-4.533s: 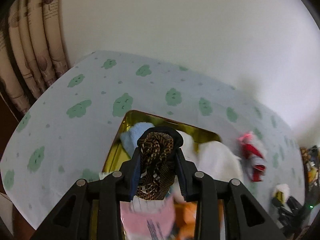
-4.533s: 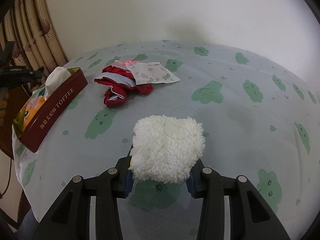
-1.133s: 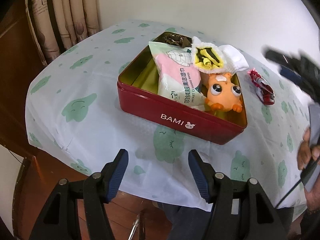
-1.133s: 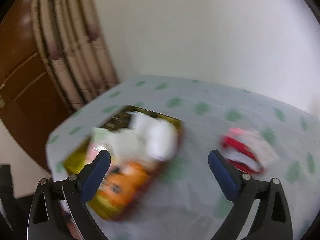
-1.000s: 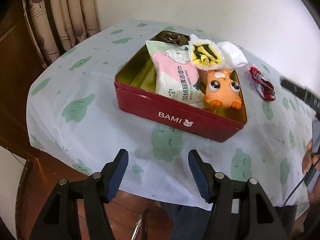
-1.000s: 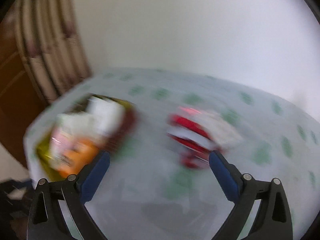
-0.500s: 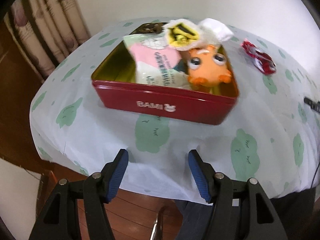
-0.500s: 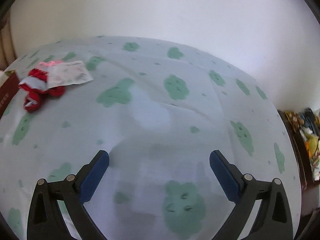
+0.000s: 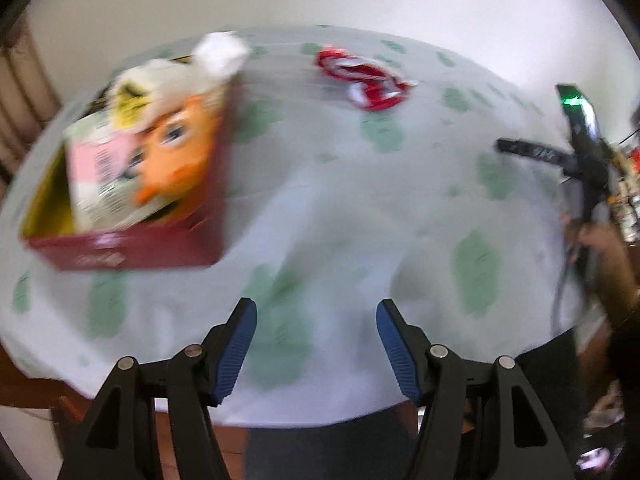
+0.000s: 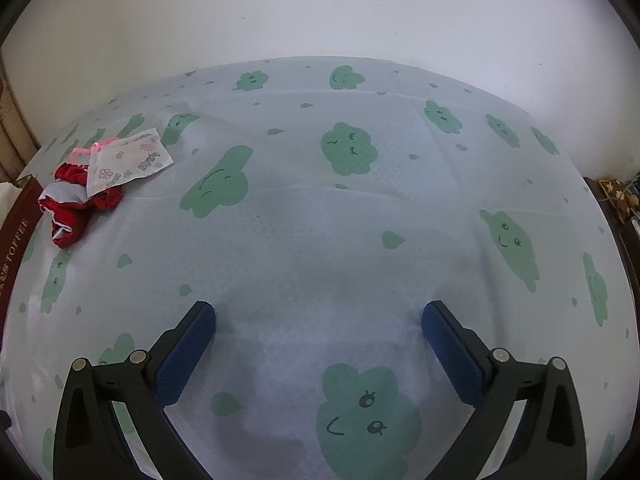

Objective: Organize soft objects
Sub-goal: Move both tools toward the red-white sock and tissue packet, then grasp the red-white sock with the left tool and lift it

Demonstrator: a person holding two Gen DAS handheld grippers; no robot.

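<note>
Red tin (image 9: 132,246), worktop's left edge: packed soft items. Red garment (image 10: 72,200) beside it, unsorted. Left claw (image 9: 316,342), right claw (image 10: 319,346): wide, empty.

Motion-blurred in left view: red tin (image 9: 132,246), lettering unreadable; contents smeared. In right view: tin (image 10: 14,236) cut by left edge; red cloth (image 10: 74,204) partly under paper packet (image 10: 126,160).

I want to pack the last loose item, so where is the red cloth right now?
The red cloth lies on the tablecloth at the far left of the right wrist view, just beside the red tin, with a printed paper tag resting on it.
</note>
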